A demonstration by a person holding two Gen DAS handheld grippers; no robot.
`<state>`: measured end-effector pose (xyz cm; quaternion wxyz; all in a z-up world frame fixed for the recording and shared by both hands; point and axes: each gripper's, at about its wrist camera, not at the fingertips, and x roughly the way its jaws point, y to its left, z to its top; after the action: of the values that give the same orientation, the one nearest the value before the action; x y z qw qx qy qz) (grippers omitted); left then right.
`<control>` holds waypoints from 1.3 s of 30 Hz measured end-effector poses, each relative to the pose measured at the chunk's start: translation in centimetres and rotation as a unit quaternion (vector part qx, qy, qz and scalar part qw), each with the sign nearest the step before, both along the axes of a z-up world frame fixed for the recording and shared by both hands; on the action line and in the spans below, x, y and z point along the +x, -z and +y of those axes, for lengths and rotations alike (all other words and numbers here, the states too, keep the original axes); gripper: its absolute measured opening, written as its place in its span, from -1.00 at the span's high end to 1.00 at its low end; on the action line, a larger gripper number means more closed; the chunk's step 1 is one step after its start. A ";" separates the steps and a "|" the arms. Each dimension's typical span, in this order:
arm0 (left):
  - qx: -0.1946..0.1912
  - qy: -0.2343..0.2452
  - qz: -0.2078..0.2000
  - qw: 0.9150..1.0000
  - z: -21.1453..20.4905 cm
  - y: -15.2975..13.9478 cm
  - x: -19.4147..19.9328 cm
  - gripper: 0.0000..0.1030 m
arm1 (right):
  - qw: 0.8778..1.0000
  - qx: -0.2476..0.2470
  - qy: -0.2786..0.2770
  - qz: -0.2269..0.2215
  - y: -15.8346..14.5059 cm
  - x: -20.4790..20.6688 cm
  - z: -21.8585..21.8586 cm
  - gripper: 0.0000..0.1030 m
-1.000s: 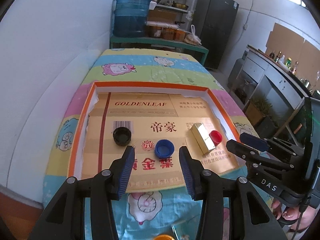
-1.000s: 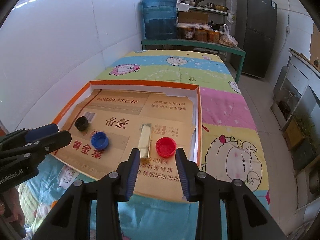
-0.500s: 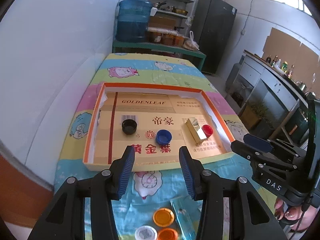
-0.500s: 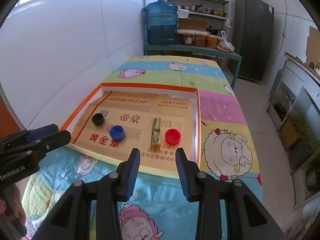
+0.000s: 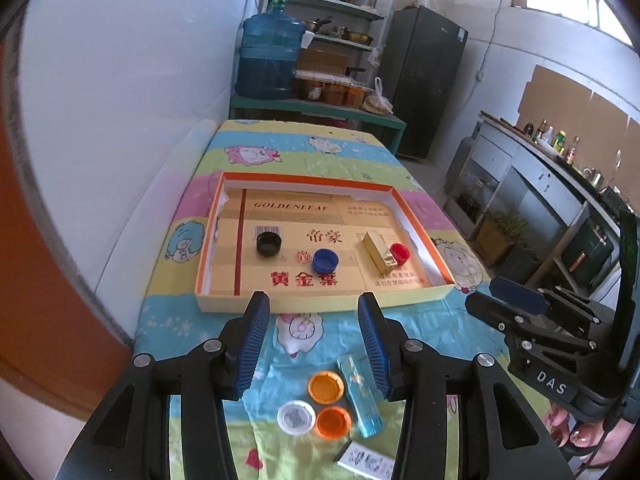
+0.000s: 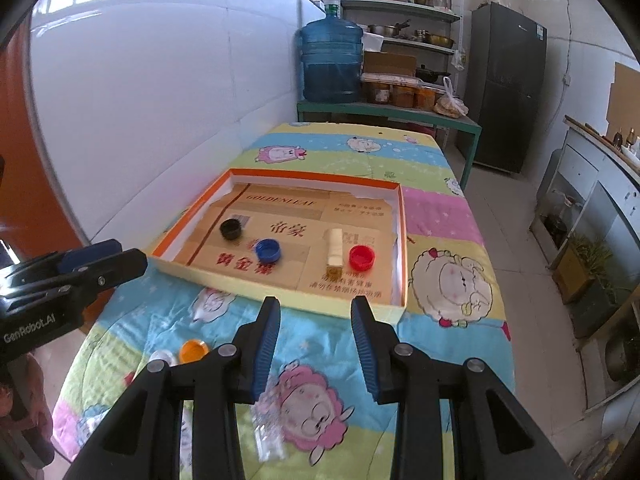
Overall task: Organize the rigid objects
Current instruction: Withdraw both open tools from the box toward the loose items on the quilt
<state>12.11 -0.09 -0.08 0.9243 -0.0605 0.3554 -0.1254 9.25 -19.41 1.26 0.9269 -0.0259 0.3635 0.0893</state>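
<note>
Your bench [image 5: 372, 152] wears a cartoon-sheep cloth in coloured bands. Mid-frame on it sits the orange-rimmed shallow box [image 5: 224, 224]. Lower centre of the left wrist view, directly on the cloth: two orange caps [image 5: 326, 387] [image 5: 334, 422], touching, a white cap [image 5: 296, 417] just beside them, a teal packet [image 5: 360, 396] to their right, and a small printed box [image 5: 366, 460] at the bottom edge.

Six caps [image 5: 325, 261] – three boxes [image 5: 377, 252] (one tray [image 5: 316, 303])
</note>
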 end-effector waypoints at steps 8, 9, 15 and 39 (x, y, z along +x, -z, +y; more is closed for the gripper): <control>-0.011 -0.005 -0.002 1.000 1.3 0.1 -2.9 0.08 | 1.000 -0.003 -0.015 0.003 0.6 -3.3 1.4 0.29; -0.012 -0.005 -0.002 1.000 1.4 0.2 -3.3 0.08 | 1.000 -0.003 -0.017 0.004 0.8 -3.6 1.5 0.29; -0.010 -0.001 -0.007 1.000 1.7 0.4 -5.3 0.08 | 1.000 -0.002 -0.029 0.011 1.6 -5.8 2.0 0.29; -0.011 -0.009 0.020 1.000 2.7 4.3 -7.1 0.08 | 0.987 -0.006 -0.134 0.082 8.7 -8.2 7.1 0.29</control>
<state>4.99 2.64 -4.38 0.9174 -0.0763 0.3717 -0.1202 1.08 -12.31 -7.41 0.8732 -0.0725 0.4324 0.2127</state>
